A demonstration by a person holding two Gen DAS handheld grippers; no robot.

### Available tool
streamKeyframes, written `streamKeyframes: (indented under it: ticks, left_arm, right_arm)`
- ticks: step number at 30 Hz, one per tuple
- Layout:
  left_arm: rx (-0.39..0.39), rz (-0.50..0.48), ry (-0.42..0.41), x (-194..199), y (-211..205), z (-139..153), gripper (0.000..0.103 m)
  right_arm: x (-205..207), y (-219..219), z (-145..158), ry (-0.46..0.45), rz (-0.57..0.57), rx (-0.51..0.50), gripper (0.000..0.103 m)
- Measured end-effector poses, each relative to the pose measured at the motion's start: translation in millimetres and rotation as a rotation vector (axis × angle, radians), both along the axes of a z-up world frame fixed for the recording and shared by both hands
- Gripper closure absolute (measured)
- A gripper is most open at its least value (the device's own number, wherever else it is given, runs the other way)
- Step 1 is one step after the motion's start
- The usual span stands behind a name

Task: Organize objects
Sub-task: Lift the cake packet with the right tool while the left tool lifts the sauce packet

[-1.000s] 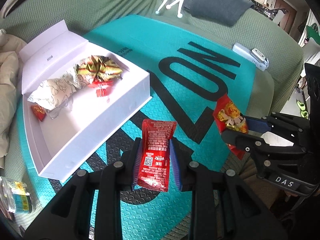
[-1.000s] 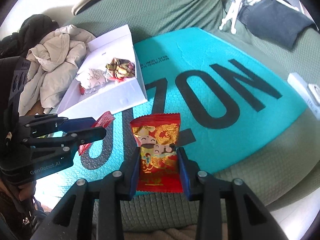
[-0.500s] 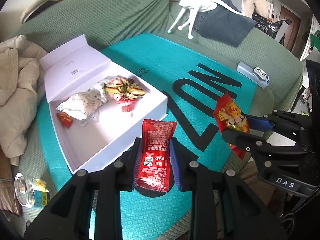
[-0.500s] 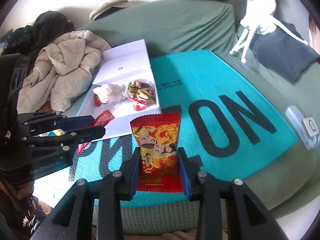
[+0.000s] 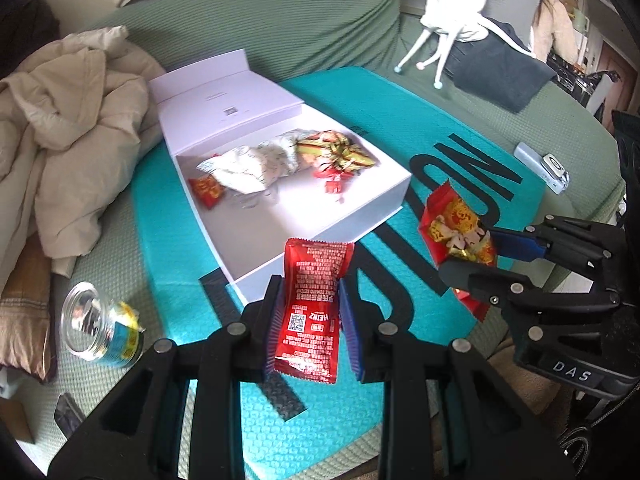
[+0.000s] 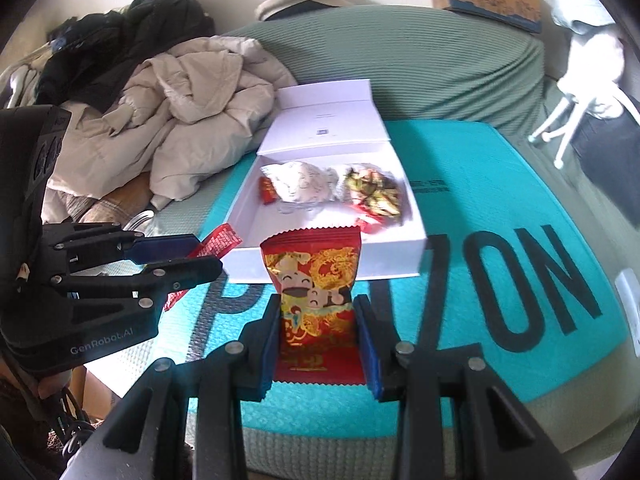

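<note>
Red foil is what both hands carry: the left gripper [image 5: 312, 316] has its fingers pinched on a ketchup sachet [image 5: 314, 304] by its long edges, and the right gripper [image 6: 318, 336] has its fingers closed on a red snack packet [image 6: 316, 300] printed with a gold cartoon figure, gripped across its lower half. Both packets hang in the air over the teal mat [image 5: 400, 120] that lies on a green sofa [image 5: 280, 20], just short of the near wall of the open white box [image 5: 304, 216]. Inside the box, toward its far end, lie a crumpled white wrapper, a gold-and-red bundle and a few small red sweets, while the near half of its floor is bare. Judging by how they sit in the fingers, both packets are very light and limp; the sachet bows slightly between the pads, so a grip at the sealed edges or mid-body seems safest, and hard squeezing could burst its seam. The foil looks slick, so a packet might slide if the pinch loosens early. The snack packet appears puffed and crushable, with contents that could break. A glass jar [image 5: 100, 328] lies on its side on the sofa just beside the mat, well apart from the box.
</note>
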State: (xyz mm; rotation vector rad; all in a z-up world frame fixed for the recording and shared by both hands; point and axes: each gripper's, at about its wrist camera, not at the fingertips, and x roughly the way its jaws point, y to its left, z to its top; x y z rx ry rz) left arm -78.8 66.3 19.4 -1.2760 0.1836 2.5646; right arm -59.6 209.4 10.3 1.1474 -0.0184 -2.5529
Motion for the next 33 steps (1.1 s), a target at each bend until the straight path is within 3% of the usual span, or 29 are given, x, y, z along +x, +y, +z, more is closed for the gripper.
streamKeyframes:
  ticks: [13,24,33]
  left_arm:
    - [0.016,0.042,-0.036,20,-47,-12,0.077]
    - [0.029,0.042,-0.103,-2,-54,-24,0.077]
    - [0.021,0.030,-0.113,-30,-53,-24,0.077]
  right_arm:
    - [11,-57,-7,-0.030,0.079,0.040,0.068]
    - [-10,-76,-13,-0.069,0.125,0.067,0.068]
    - [-37,-76,-19,-0.113,0.149,0.060,0.068]
